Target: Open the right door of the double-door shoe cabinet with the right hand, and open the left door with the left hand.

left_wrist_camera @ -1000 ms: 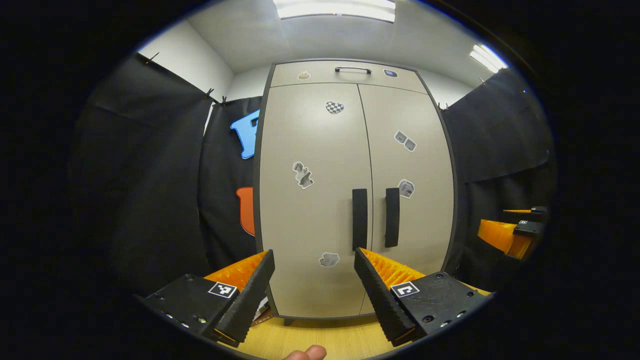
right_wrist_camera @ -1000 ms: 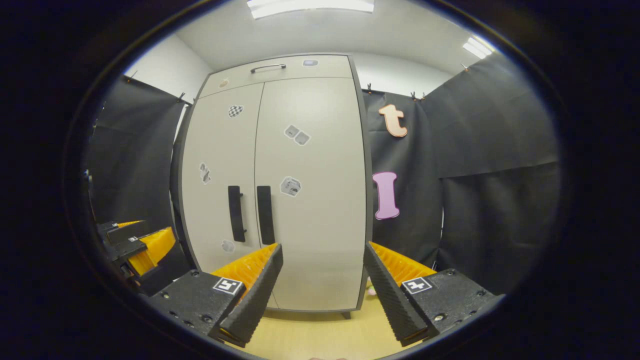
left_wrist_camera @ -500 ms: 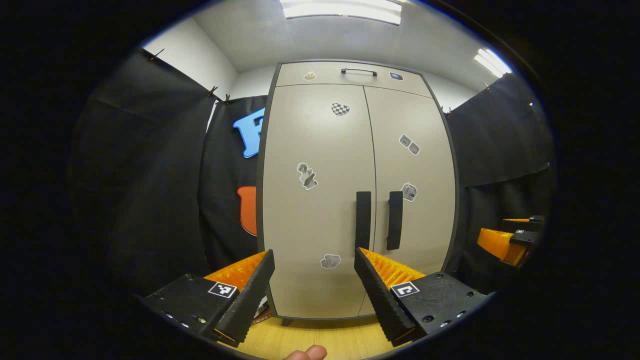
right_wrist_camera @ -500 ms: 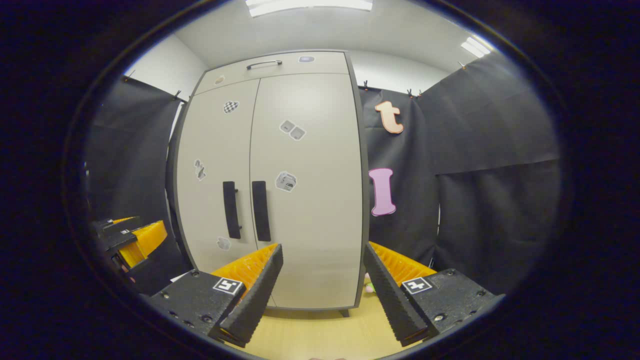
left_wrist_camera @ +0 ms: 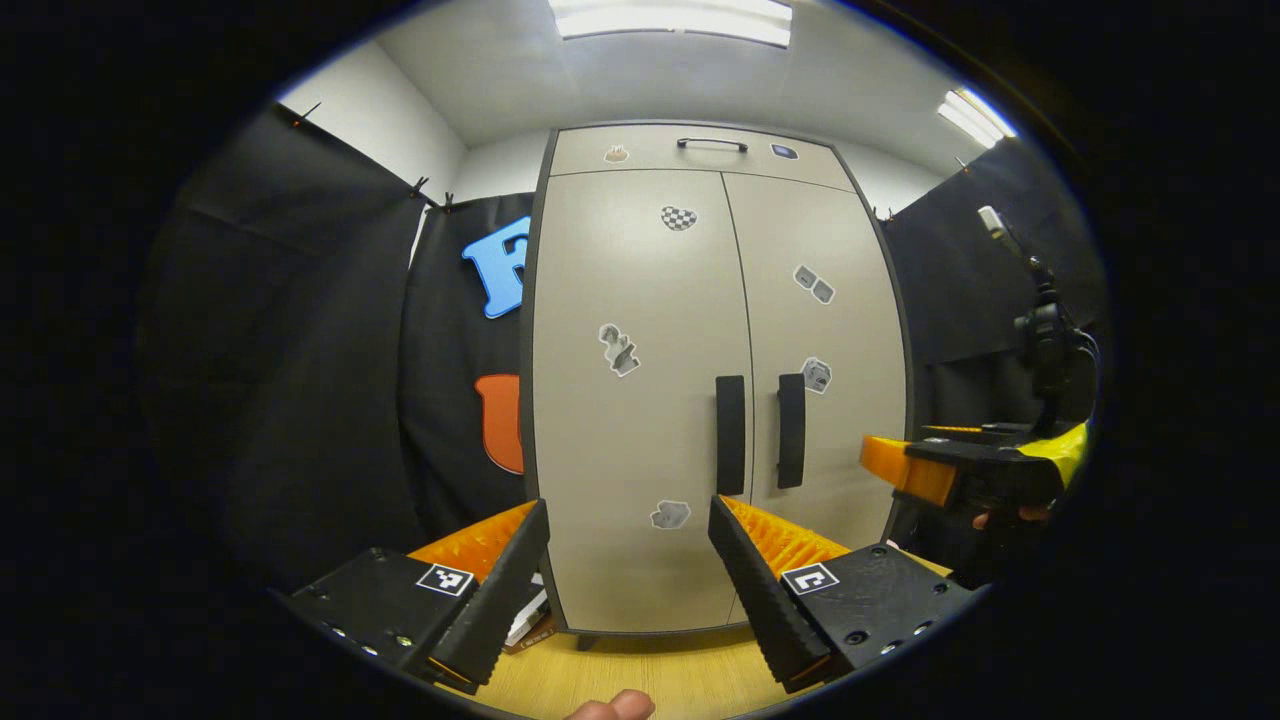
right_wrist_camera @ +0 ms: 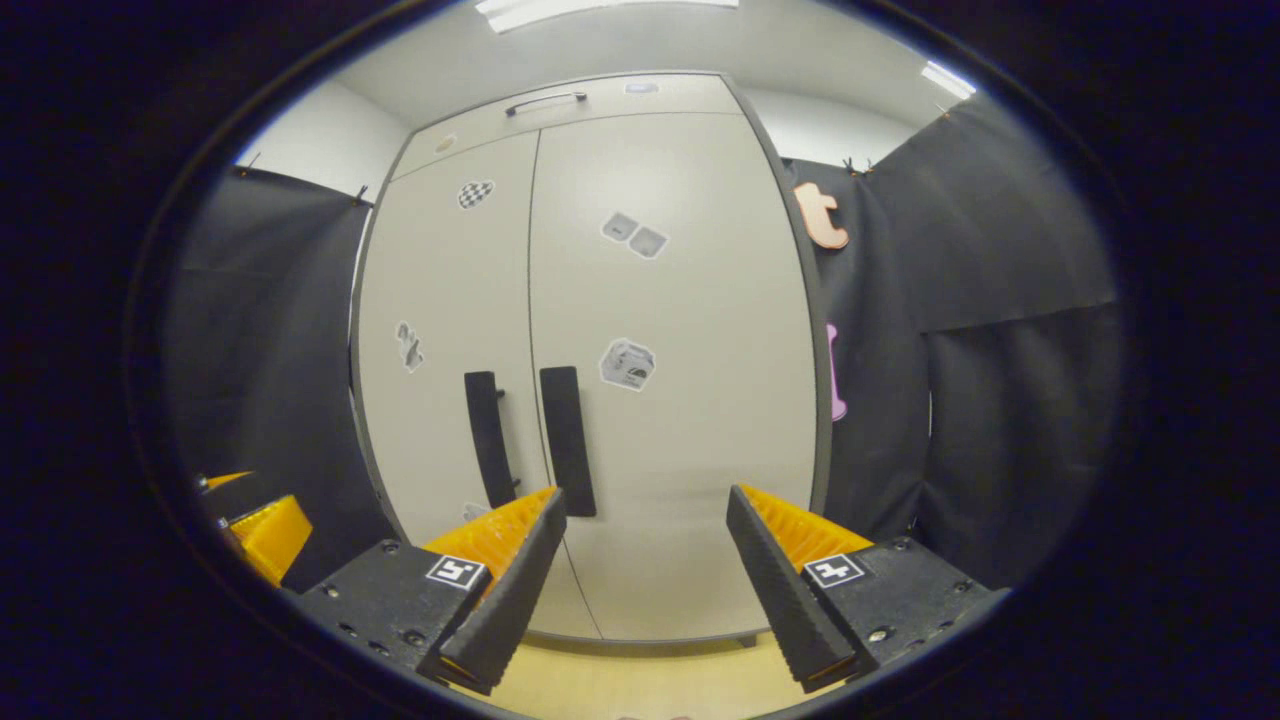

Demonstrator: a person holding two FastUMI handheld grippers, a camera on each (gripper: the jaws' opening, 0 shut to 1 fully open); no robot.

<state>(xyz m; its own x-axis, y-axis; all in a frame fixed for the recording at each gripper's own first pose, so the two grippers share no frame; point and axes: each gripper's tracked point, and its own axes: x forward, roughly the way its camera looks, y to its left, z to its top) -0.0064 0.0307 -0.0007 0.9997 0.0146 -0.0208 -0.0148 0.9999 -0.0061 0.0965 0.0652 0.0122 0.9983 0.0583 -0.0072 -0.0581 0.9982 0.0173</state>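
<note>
- Black cloth (left_wrist_camera: 300, 350) hung on both sides of a small booth, with a white wall (left_wrist_camera: 375, 120) and a grey ceiling above it, and long ceiling lights (left_wrist_camera: 670, 17) glowed along the top edge of both views.
- Pale wooden flooring (left_wrist_camera: 640, 672) showed as a narrow strip at the bottom centre of each view, under the cabinet's foot.
- At the centre of the left gripper view stood the beige shoe cabinet (left_wrist_camera: 640, 300), its two doors shut and flush, with small stickers scattered across them.
- Two black vertical handles sat side by side at the middle seam: the left door handle (left_wrist_camera: 730, 435) and the right door handle (left_wrist_camera: 791, 431).
- A top drawer with a thin dark pull (left_wrist_camera: 712, 143) ran across the cabinet's upper edge.
- The left gripper (left_wrist_camera: 630, 560) filled the bottom of its view, jaws spread wide with nothing between them, short of the doors.
- The right gripper (right_wrist_camera: 645, 555) sat the same way at the bottom of its view, jaws wide and empty, apart from the right door handle (right_wrist_camera: 567, 440).
- At the right edge of the left gripper view, the right gripper (left_wrist_camera: 960, 470) appeared from the side, orange and black, near the cabinet's lower right corner.
- A fingertip (left_wrist_camera: 612, 706) showed at the bottom edge of the left gripper view.
</note>
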